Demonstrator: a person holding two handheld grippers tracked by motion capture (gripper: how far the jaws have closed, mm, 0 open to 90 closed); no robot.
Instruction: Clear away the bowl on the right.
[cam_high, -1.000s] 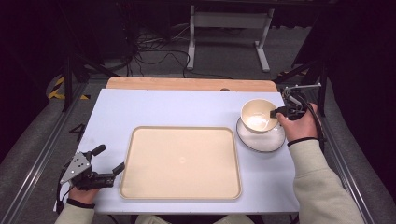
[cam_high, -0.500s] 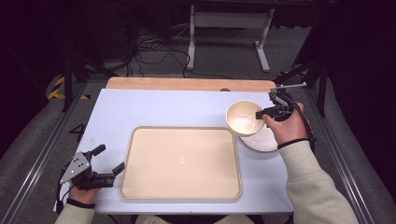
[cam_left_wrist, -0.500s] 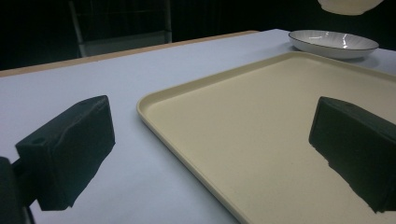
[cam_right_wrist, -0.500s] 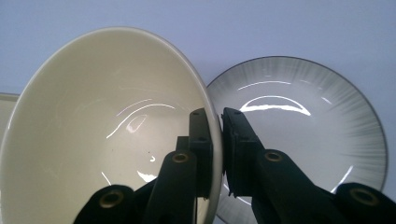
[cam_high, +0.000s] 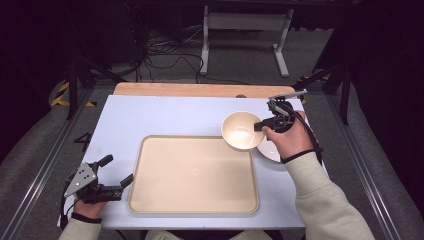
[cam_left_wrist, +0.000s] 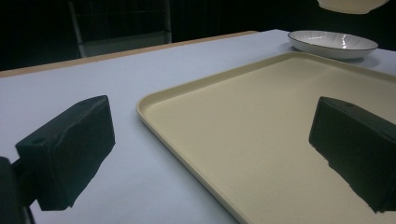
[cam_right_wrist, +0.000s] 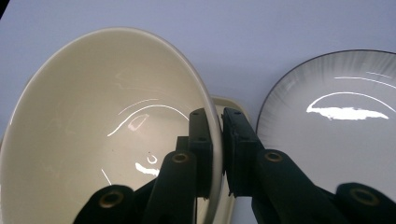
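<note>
1. High view: the right gripper (cam_high: 261, 125) pinches the near-right rim of a cream bowl (cam_high: 242, 130) and holds it in the air, over the far right corner of the tray (cam_high: 192, 200). The plate (cam_high: 270, 151) lies on the white table (cam_high: 150, 115) just right of the tray, partly under the bowl and the hand. The left gripper (cam_high: 118, 173) rests at the tray's near left corner, jaws spread, holding nothing. As I judge it, the bowl is off the plate and on its way to the tray; setting it down and letting go are left.

2. Left gripper view: the two black jaws stand wide apart with only table and tray (cam_left_wrist: 261, 126) between them. The tray is bare. Farther off sits the plate (cam_left_wrist: 332, 44), white with a dark rim line, and the underside of the bowl (cam_left_wrist: 351, 4) hangs above it, clear of the plate.

3. Right gripper view: the jaws are pressed together on the bowl's (cam_right_wrist: 93, 140) thin wall, one pad inside and one outside. The bowl is plain, glossy, cream and empty, tilted toward the camera. The plate (cam_right_wrist: 336, 116) lies beside it, shiny with faint grey streaks.
</note>
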